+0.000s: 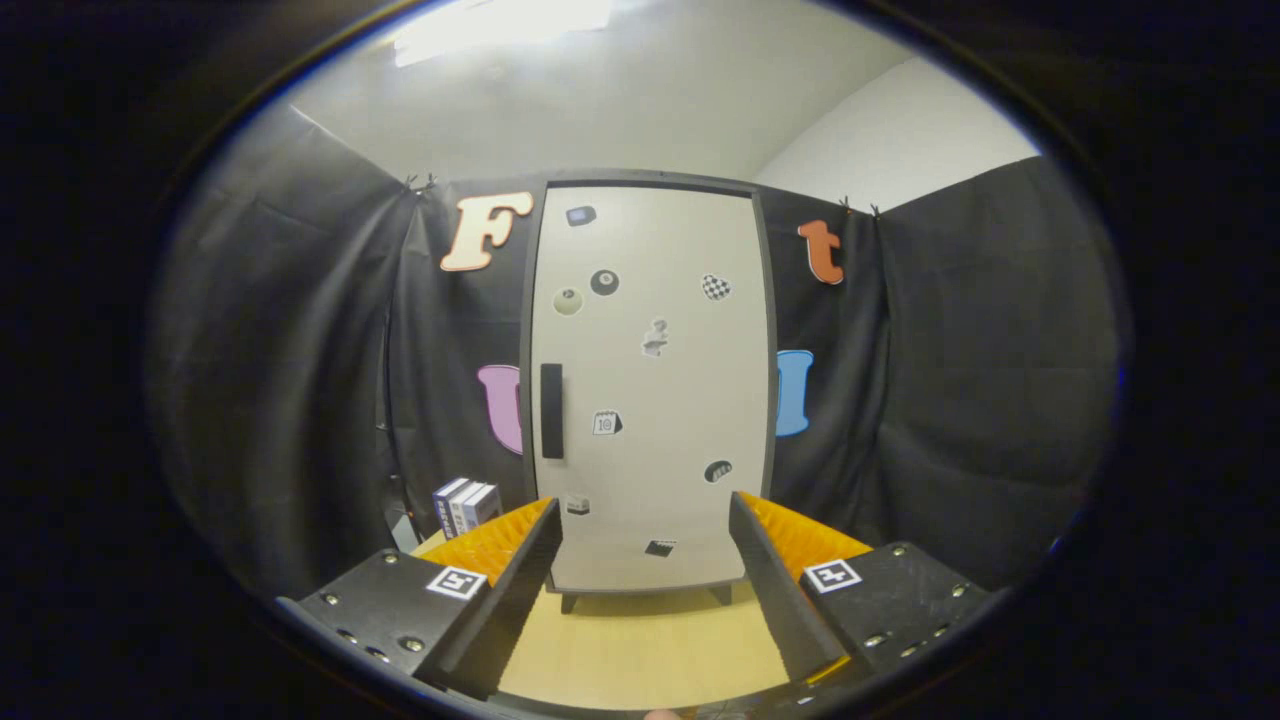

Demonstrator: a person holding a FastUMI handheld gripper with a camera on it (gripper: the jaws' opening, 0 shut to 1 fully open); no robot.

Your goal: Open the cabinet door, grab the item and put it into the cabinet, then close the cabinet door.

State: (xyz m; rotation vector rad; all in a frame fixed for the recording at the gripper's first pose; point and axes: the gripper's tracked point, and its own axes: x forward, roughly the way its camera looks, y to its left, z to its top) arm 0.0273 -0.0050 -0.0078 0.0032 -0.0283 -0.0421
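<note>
A tall white cabinet (pixel 650 390) with a dark frame stands on short legs at the back of the wooden table (pixel 640 650), straight ahead of my fingers. Its door is closed and carries several small stickers. A dark vertical handle (pixel 551 411) sits on the door's left edge at mid height. A small box (pixel 466 507) with blue and white sides stands on the table left of the cabinet, just beyond my left finger. My gripper (pixel 644 520) is open, held back from the cabinet, with nothing between its fingers.
Black cloth walls close in the booth behind and on both sides of the cabinet. Bare tabletop lies between my fingers and the cabinet's feet.
</note>
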